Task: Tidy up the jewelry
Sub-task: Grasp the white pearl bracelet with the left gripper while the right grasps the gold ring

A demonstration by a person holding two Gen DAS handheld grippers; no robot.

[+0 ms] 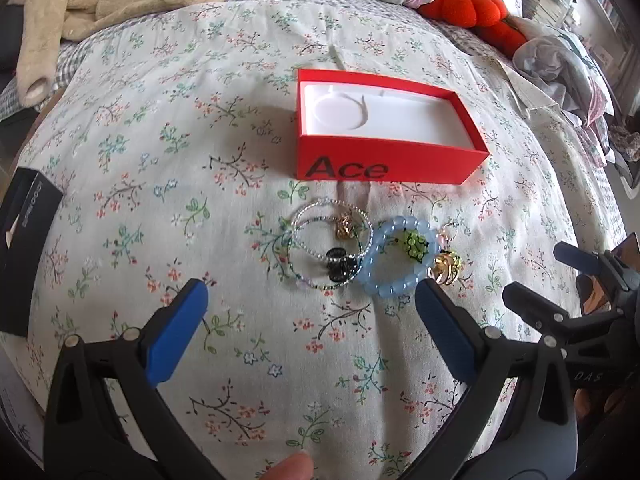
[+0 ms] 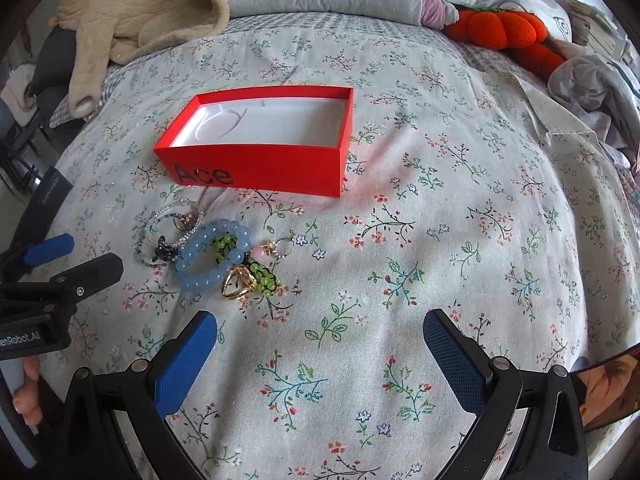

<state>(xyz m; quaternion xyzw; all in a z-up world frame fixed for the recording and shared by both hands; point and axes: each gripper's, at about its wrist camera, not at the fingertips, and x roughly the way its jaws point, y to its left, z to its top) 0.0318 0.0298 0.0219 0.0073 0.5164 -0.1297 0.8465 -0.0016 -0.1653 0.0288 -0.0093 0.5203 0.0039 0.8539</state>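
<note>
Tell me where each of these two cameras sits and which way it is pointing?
Left wrist view: sits on the left gripper, looking forward over a floral bedspread at the bracelets and red box; its blue fingers, a fingertip and the right gripper show.
Right wrist view: sits on the right gripper, facing the same way, further right; the left gripper and part of a hand show.
Shared: box, bracelets, beige garment, orange plush.

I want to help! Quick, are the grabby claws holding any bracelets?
Left gripper: open, holding nothing.
Right gripper: open, holding nothing.
The blue bracelet lies on the bed.
</note>
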